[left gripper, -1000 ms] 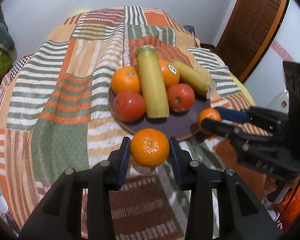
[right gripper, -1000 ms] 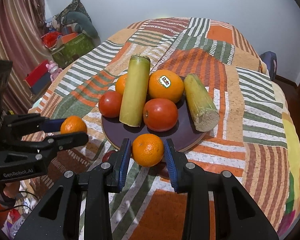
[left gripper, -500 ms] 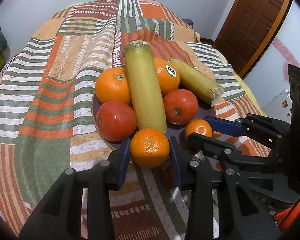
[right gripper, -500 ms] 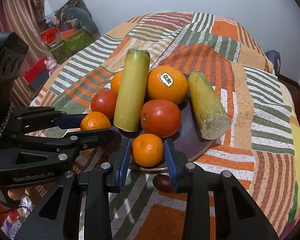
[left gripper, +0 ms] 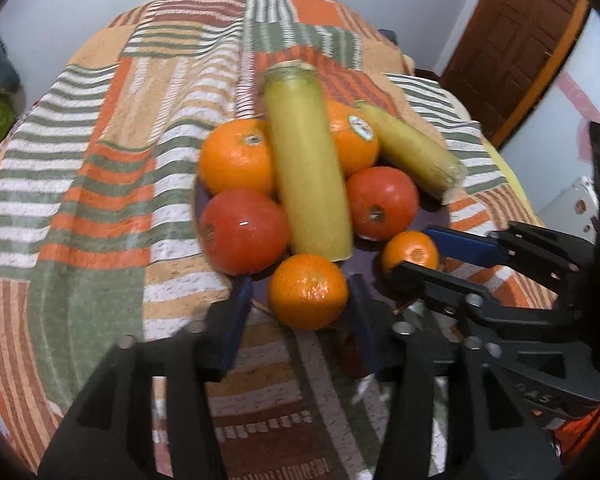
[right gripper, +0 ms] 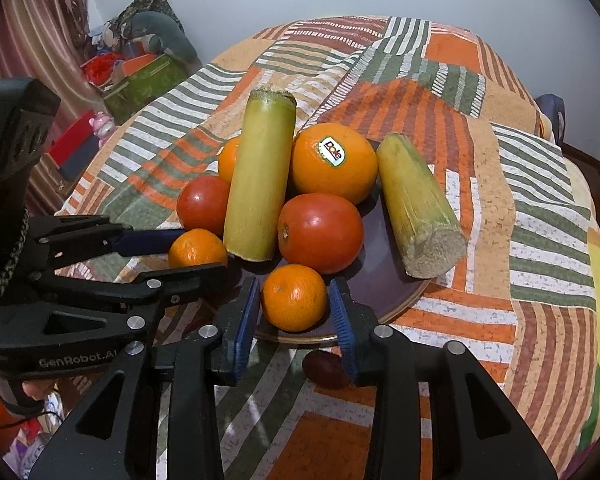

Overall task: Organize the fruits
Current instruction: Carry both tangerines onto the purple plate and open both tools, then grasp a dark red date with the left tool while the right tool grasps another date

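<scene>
A dark purple plate (right gripper: 384,268) on a striped cloth holds two oranges, two tomatoes and two sugarcane pieces. In the left wrist view my left gripper (left gripper: 300,300) is open, its fingers standing apart from a mandarin (left gripper: 308,291) that rests at the plate's near edge. In the right wrist view my right gripper (right gripper: 294,312) has opened too, with small gaps beside its mandarin (right gripper: 294,297) on the plate's front. Each gripper also shows in the other's view, the left (right gripper: 198,252) and the right (left gripper: 416,254).
The long sugarcane piece (right gripper: 260,176) and a tomato (right gripper: 320,232) lie just behind the mandarins. A small dark fruit (right gripper: 324,366) lies on the cloth under my right gripper. The table edge, a door (left gripper: 512,44) and clutter (right gripper: 136,68) surround.
Both grippers moved forward over the plate's near edge and opened. The two mandarins they held now rest on the plate.
</scene>
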